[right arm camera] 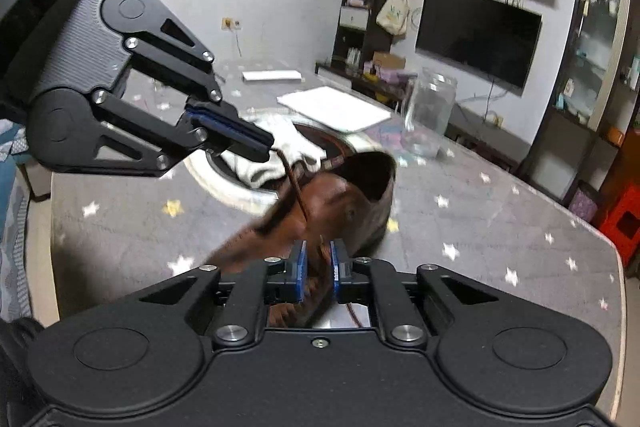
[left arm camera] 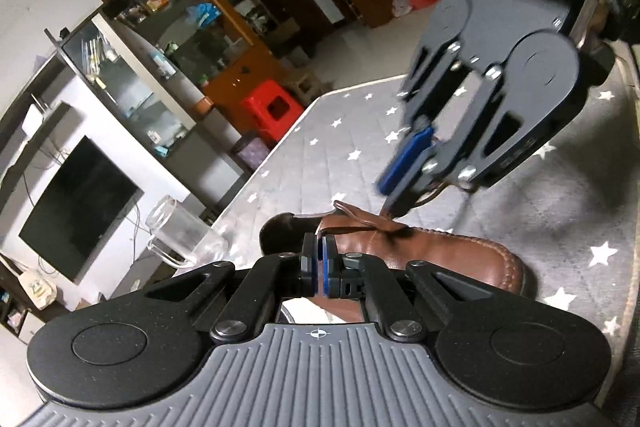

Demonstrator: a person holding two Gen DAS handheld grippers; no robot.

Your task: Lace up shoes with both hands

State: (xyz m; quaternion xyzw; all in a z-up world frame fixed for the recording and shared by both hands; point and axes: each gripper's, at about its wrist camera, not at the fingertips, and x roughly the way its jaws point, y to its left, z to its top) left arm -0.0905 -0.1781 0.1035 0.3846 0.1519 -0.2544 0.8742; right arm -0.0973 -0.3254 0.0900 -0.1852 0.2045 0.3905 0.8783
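A brown leather shoe (left arm camera: 440, 255) (right arm camera: 344, 203) lies on the grey star-patterned tablecloth (right arm camera: 500, 227). My left gripper (left arm camera: 319, 247) (right arm camera: 262, 147) hovers above the shoe's left side, shut on the end of a brown shoelace (right arm camera: 295, 187), which runs taut down to the shoe's tongue. In the right wrist view my right gripper (right arm camera: 319, 255) stands just over the shoe's toe end. Its blue pads (right arm camera: 298, 259) are slightly apart, and a thin lace strand passes between them without being pinched. In the left wrist view the right gripper (left arm camera: 386, 201) is blurred beyond the shoe.
A clear glass jar (right arm camera: 430, 111) (left arm camera: 168, 231) stands on the table behind the shoe. A white cloth (right arm camera: 276, 157) and a white flat sheet (right arm camera: 336, 109) lie farther back. A red stool (left arm camera: 272, 111) stands on the floor beyond the table's edge.
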